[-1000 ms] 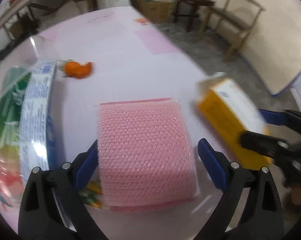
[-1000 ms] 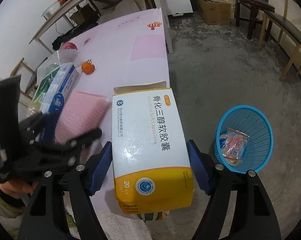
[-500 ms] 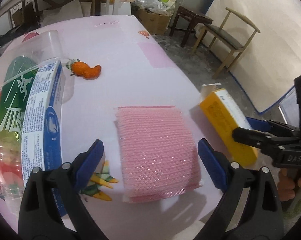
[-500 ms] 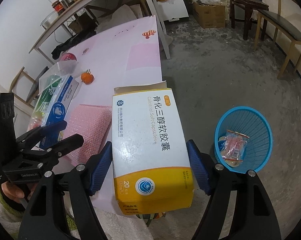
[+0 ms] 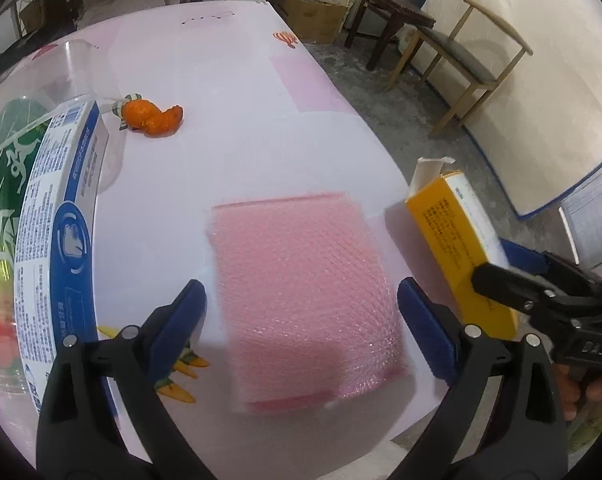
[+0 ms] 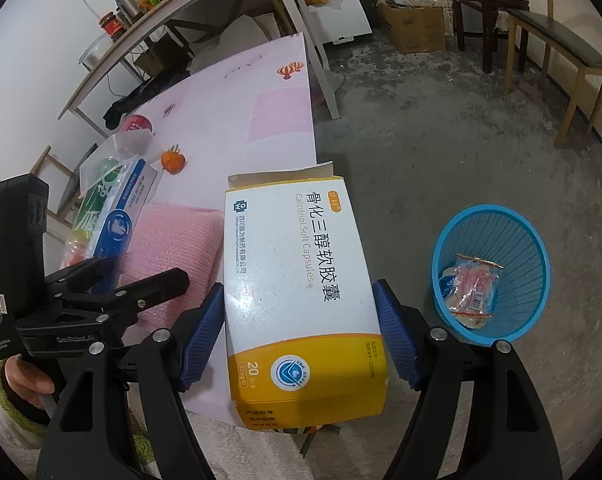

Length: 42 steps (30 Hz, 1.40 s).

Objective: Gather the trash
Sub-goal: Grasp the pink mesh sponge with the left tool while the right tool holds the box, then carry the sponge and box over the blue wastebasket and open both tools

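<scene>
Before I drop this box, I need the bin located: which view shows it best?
Right wrist view: the blue bin stands fully visible on the floor, wrappers inside, right of the box. The left wrist view does not show it.

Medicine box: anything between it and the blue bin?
Nothing visible. The right hand-held gripper holds the medicine box at the table edge; the blue basket sits on open floor to its right, with only a wrapper inside.

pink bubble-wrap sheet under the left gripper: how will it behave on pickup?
The pink bubble-wrap sheet lies flat and thin, so it will probably flop and sag from a pinch. It looks very light. The left gripper stands open above it; gripping an edge likely works better.
</scene>
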Each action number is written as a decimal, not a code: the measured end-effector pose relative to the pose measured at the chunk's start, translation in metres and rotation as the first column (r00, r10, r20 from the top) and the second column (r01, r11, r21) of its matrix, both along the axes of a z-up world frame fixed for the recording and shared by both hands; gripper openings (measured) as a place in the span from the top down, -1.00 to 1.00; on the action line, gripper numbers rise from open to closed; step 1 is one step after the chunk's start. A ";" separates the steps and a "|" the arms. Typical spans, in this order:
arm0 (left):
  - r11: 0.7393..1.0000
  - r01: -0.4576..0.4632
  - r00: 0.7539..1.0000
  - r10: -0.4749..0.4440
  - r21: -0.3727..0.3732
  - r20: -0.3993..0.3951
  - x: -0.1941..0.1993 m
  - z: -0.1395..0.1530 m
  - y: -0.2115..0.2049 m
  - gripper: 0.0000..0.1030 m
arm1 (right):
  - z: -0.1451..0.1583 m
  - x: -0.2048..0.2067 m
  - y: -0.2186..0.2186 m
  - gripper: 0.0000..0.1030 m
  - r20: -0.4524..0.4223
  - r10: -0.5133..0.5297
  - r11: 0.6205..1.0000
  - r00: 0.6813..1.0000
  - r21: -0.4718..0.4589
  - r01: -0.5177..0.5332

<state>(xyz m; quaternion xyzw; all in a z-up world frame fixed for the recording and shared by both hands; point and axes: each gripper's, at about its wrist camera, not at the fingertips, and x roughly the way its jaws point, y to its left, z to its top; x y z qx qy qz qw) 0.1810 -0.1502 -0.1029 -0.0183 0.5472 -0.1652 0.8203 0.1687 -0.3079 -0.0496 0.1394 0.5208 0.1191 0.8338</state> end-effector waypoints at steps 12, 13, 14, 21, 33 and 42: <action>0.997 -0.013 0.999 0.010 0.073 0.037 -0.006 -0.004 -0.009 -0.52 | 0.005 -0.015 -0.019 -0.39 0.035 -0.052 0.998 0.998 0.028 0.051; 0.997 -0.013 0.999 0.010 0.074 0.038 -0.006 -0.003 -0.008 -0.52 | 0.005 -0.017 -0.022 -0.39 0.039 -0.059 0.998 0.998 0.032 0.058; 0.998 -0.017 0.999 0.015 0.058 0.033 -0.007 -0.002 -0.006 -0.51 | 0.006 -0.018 -0.025 -0.39 0.043 -0.070 0.997 0.997 0.038 0.068; 1.000 -0.003 0.997 0.004 -0.018 0.072 -0.017 0.023 -0.006 -0.48 | 0.007 -0.034 -0.079 -0.39 0.051 -0.215 0.973 0.975 0.091 0.210; 0.956 0.205 0.958 -0.240 -0.211 -0.157 0.057 0.012 -0.148 -0.50 | -0.102 -0.042 -0.210 -0.40 -0.285 -0.523 0.704 0.803 0.387 0.596; 0.957 0.140 0.929 -0.215 -0.253 -0.300 0.109 -0.056 -0.219 -0.71 | -0.190 -0.005 -0.265 -0.63 -0.363 -0.636 0.589 0.681 0.342 0.732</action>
